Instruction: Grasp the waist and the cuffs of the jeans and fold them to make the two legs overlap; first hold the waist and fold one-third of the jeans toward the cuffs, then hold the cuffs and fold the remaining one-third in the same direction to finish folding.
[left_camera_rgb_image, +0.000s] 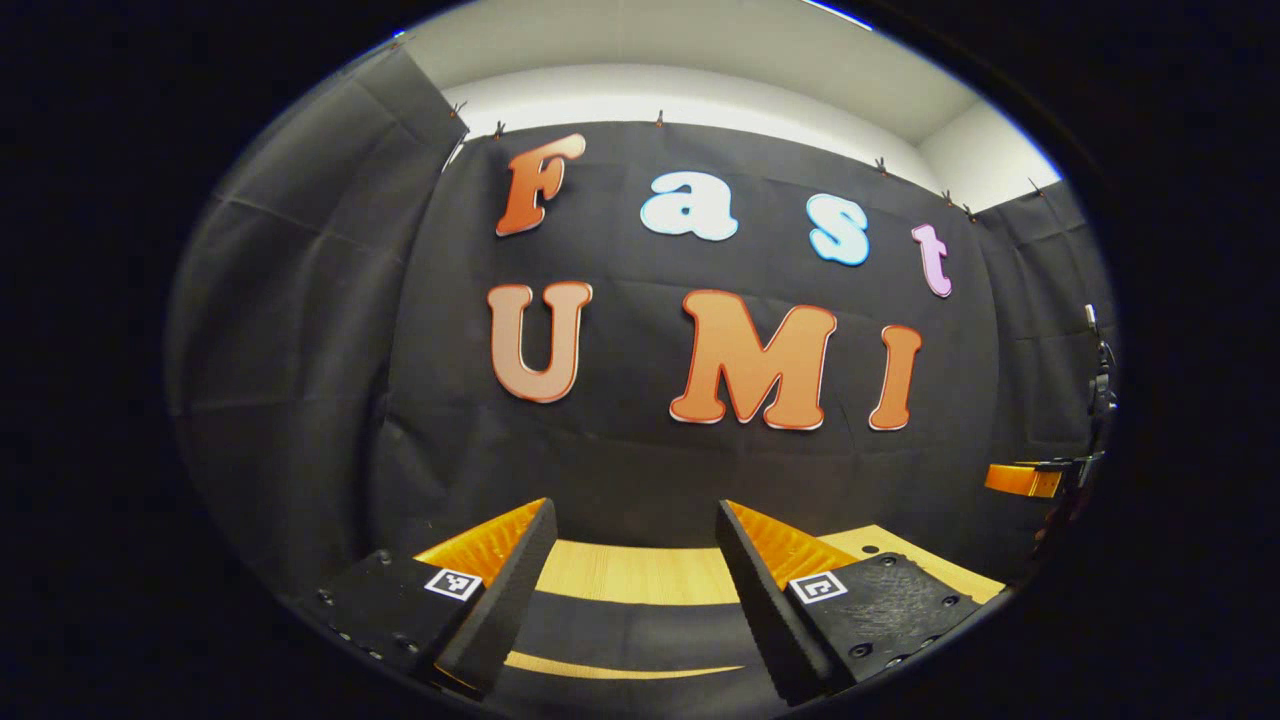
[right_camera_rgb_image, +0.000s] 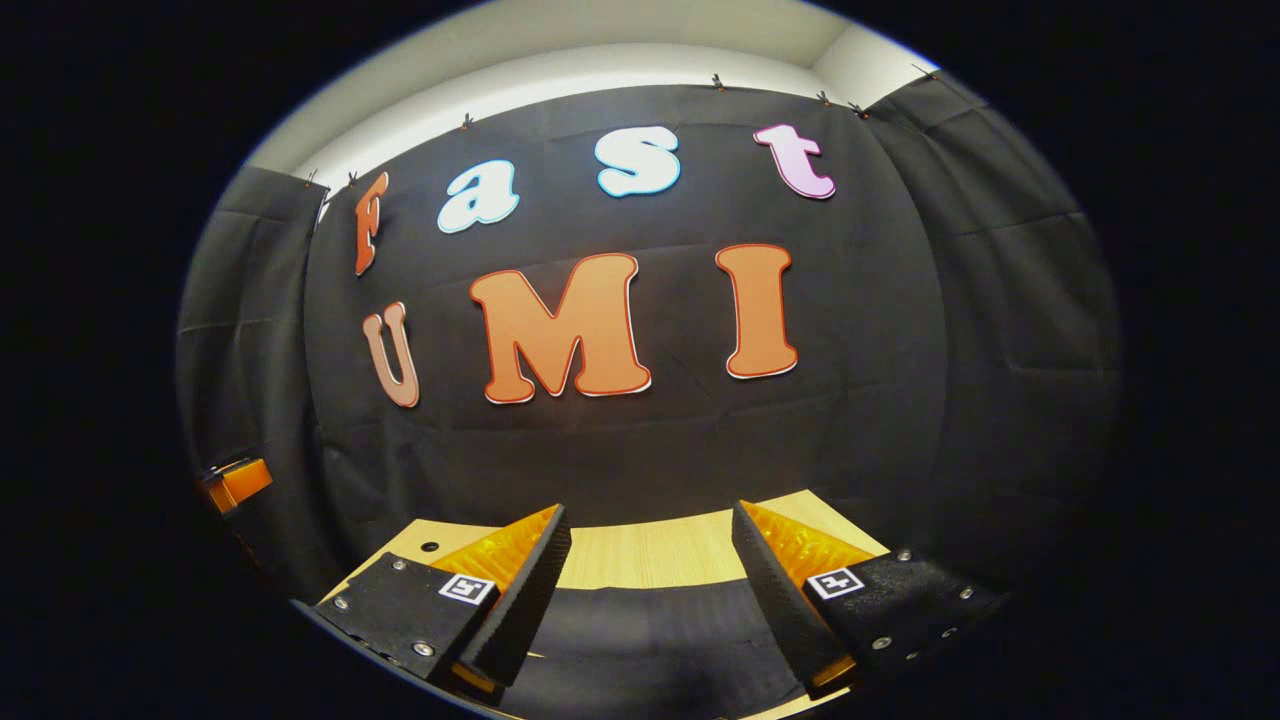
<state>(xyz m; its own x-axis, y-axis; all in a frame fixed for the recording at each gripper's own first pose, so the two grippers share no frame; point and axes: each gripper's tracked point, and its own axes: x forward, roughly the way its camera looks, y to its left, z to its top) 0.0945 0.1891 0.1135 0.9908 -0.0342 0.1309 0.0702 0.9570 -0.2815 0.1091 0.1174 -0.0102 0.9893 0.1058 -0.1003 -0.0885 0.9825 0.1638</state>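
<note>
Dark jeans (left_camera_rgb_image: 630, 630) lie on the wooden table (left_camera_rgb_image: 630, 572) low in the left gripper view, under my left gripper (left_camera_rgb_image: 635, 520), which stands open above them with nothing between its fingers. In the right gripper view the same dark jeans (right_camera_rgb_image: 650, 630) spread across the table (right_camera_rgb_image: 650, 550) below my right gripper (right_camera_rgb_image: 650, 525), also open and holding nothing. Both grippers hover level, pointing at the back wall. I cannot tell which part of the jeans is waist or cuff. The right gripper (left_camera_rgb_image: 1030, 478) shows at the far right edge of the left gripper view; the left gripper (right_camera_rgb_image: 235, 482) shows at the left edge of the right gripper view.
The black cloth wall (left_camera_rgb_image: 650, 460) rises just behind the table's far edge. A strip of bare wood (right_camera_rgb_image: 650, 548) runs between the jeans and the wall.
</note>
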